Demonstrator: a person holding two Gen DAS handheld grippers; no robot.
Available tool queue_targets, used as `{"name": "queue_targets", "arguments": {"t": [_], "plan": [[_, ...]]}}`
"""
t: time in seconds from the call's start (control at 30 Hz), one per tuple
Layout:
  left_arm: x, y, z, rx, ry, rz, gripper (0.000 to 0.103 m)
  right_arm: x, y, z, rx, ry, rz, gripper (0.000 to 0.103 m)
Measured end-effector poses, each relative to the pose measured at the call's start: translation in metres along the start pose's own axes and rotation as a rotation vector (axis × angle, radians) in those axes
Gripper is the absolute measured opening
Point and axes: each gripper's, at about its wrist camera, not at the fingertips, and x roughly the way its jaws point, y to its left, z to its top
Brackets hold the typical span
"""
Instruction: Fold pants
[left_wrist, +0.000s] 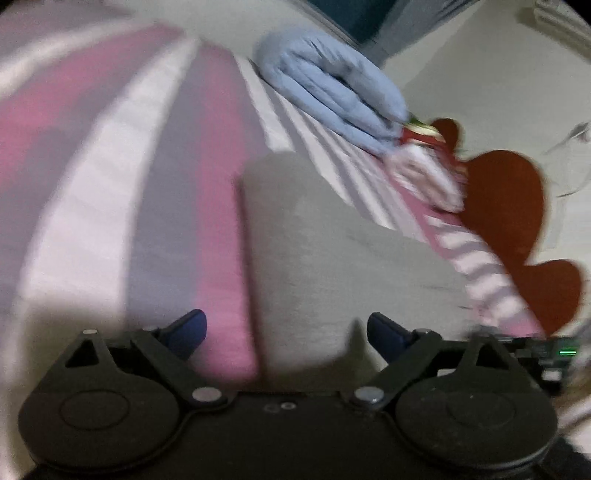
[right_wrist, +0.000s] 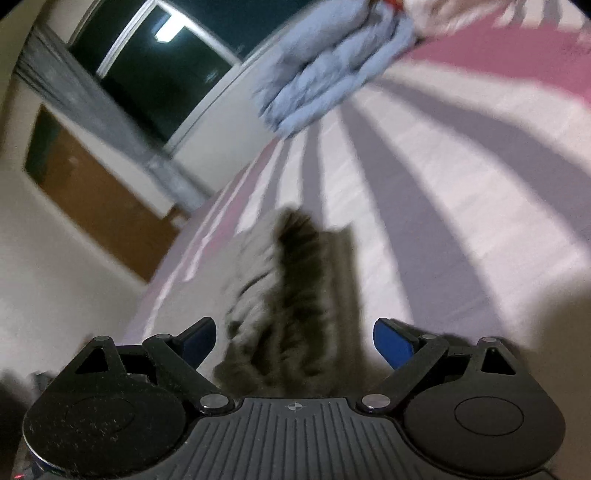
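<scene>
Grey pants lie flat on a pink, white and grey striped bedsheet. My left gripper is open and empty, hovering over the pants' left edge. In the right wrist view the grey pants lie bunched, with a dark fold, just ahead of my right gripper, which is open and empty. Both views are blurred by motion.
A folded light blue blanket lies at the far end of the bed, also in the right wrist view. A patterned cloth sits beside it. Red heart shapes mark the wall. A dark window and a wooden door are at left.
</scene>
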Motion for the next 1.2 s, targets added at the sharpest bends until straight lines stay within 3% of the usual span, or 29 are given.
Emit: {"name": "queue_targets", "arguments": {"t": [0.13,0.37,0.4,0.43,0.47,0.5,0.6,0.8,1.03,1.1,1.13,1.17,1.2], "plan": [[0.008,0.018,0.006,-0.058,0.045,-0.083,0.081,0.01,-0.008,0.003,0.035,0.062,0.047,0.092],[0.028,0.045,0.018,-0.172,0.078,-0.175,0.056,0.037,-0.008,0.017,0.048,0.143,0.085,0.091],[0.03,0.044,0.018,-0.178,0.089,-0.184,0.044,0.042,-0.006,0.019,0.045,0.152,0.088,0.088],[0.035,0.043,0.019,-0.196,0.103,-0.191,0.032,0.046,-0.005,0.021,0.052,0.159,0.094,0.078],[0.04,0.041,0.017,-0.217,0.116,-0.203,0.026,0.049,-0.005,0.022,0.062,0.17,0.105,0.071],[0.043,0.038,0.012,-0.205,0.109,-0.203,0.026,0.053,-0.005,0.022,0.077,0.172,0.121,0.064],[0.04,0.041,0.006,-0.234,0.038,-0.227,0.019,0.053,-0.002,0.026,0.055,0.153,0.142,0.056],[0.028,0.025,0.036,-0.182,-0.055,-0.283,0.017,0.052,0.02,0.054,-0.022,0.092,0.211,0.051],[0.037,0.024,0.115,-0.142,-0.123,-0.227,0.017,0.106,0.043,0.119,-0.053,0.052,0.241,0.051],[0.057,0.033,0.127,-0.155,-0.105,-0.181,0.02,0.131,0.035,0.128,-0.042,0.064,0.208,0.053],[0.067,0.039,0.128,-0.171,-0.094,-0.137,0.024,0.144,0.029,0.129,-0.036,0.082,0.167,0.059],[0.077,0.044,0.125,-0.186,-0.087,-0.067,0.031,0.156,0.02,0.127,-0.022,0.104,0.103,0.064],[0.089,0.046,0.122,-0.167,-0.05,0.048,0.045,0.167,0.01,0.125,-0.008,0.129,0.002,0.07]]}}
